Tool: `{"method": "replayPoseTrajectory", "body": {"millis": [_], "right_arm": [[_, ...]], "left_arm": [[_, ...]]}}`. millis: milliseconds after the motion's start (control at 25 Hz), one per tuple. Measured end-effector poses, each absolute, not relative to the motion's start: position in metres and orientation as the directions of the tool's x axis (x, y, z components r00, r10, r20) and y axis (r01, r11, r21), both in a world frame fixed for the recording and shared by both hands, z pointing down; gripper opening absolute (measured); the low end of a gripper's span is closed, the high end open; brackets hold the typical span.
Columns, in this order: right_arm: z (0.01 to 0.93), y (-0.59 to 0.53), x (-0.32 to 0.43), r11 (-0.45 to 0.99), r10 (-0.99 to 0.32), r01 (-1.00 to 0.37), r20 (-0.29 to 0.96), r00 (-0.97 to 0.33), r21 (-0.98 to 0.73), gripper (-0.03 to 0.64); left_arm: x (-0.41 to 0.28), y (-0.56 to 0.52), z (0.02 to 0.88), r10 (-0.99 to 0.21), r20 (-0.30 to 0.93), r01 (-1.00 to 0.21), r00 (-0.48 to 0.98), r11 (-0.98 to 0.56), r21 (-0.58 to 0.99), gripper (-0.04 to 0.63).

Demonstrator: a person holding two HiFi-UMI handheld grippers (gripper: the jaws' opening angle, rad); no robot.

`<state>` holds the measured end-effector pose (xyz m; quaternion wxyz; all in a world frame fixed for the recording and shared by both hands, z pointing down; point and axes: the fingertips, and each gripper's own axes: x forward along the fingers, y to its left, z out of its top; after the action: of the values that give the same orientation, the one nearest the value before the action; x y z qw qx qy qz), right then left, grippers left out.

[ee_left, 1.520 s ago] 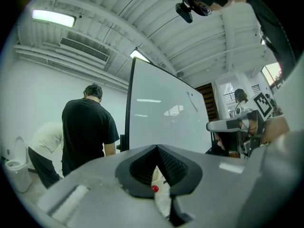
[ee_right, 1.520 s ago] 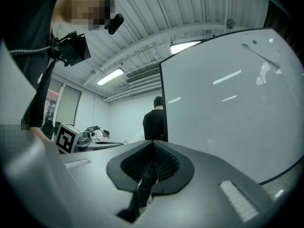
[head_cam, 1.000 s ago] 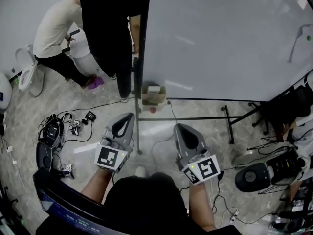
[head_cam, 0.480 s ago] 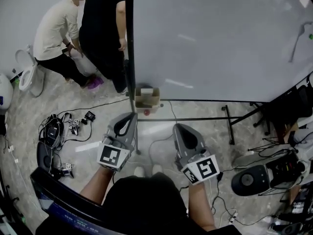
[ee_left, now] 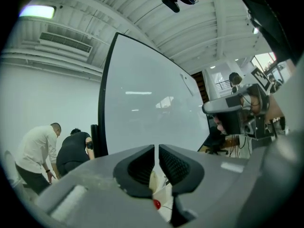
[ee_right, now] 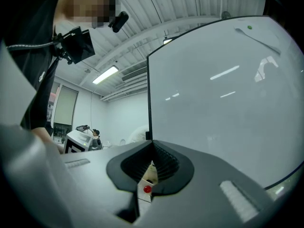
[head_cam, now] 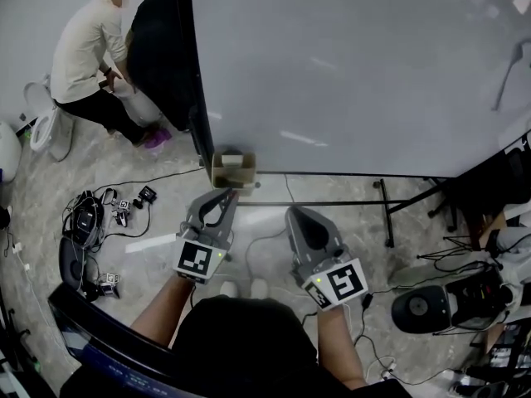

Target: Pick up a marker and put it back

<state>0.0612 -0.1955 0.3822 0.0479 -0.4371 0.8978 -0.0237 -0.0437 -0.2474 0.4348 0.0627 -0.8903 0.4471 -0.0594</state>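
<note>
L gripper [head_cam: 226,194] is facing the whiteboard [head_cam: 348,73], jaws just opening a crack, nothing btwn them; R gripper [head_cam: 295,214] is hovering alongside, clenched, empty.

This is a lab or test room, not a home. In the head view a big whiteboard [head_cam: 348,73] on a stand [head_cam: 386,214] fills 12 to 2 o'clock. Loose cables [head_cam: 87,222] and small devices lie on the pale stone floor [head_cam: 50,181] at 9 o'clock, with black gear [head_cam: 427,305] and more wires at 4 o'clock. Two people [head_cam: 83,56] bend over something at 11 o'clock. The gripper views show a ribbed ceiling [ee_left: 142,13], a strip light [ee_right: 105,74] and an air vent [ee_left: 64,42].
</note>
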Motion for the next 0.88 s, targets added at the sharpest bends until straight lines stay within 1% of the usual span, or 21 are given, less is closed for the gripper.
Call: {"method": "replayPoseTrajectory", "body": {"millis": [120, 360, 440, 560, 880], "right_arm": [[0.386, -0.201, 0.068, 0.616, -0.788, -0.783, -0.055, -0.613, -0.086, 0.009], [0.39, -0.209, 0.086, 0.599, -0.8, -0.796, -0.036, -0.598, -0.086, 0.009], [0.39, -0.21, 0.088, 0.598, -0.801, -0.797, -0.034, -0.598, -0.081, 0.009], [0.39, -0.213, 0.088, 0.599, -0.801, -0.798, -0.025, -0.599, -0.074, 0.009], [0.401, -0.21, 0.078, 0.613, -0.789, -0.788, 0.013, -0.614, -0.054, 0.009]], "left_arm": [[-0.031, -0.258, 0.452, -0.788, 0.1, -0.751, 0.608, -0.611, -0.252, 0.058], [-0.01, -0.274, 0.483, -0.782, 0.161, -0.728, 0.602, -0.62, -0.292, 0.123], [-0.008, -0.278, 0.495, -0.783, 0.19, -0.715, 0.592, -0.619, -0.326, 0.124], [-0.003, -0.282, 0.515, -0.779, 0.214, -0.715, 0.59, -0.627, -0.31, 0.133], [0.005, -0.296, 0.547, -0.777, 0.252, -0.706, 0.577, -0.63, -0.324, 0.133]]}}
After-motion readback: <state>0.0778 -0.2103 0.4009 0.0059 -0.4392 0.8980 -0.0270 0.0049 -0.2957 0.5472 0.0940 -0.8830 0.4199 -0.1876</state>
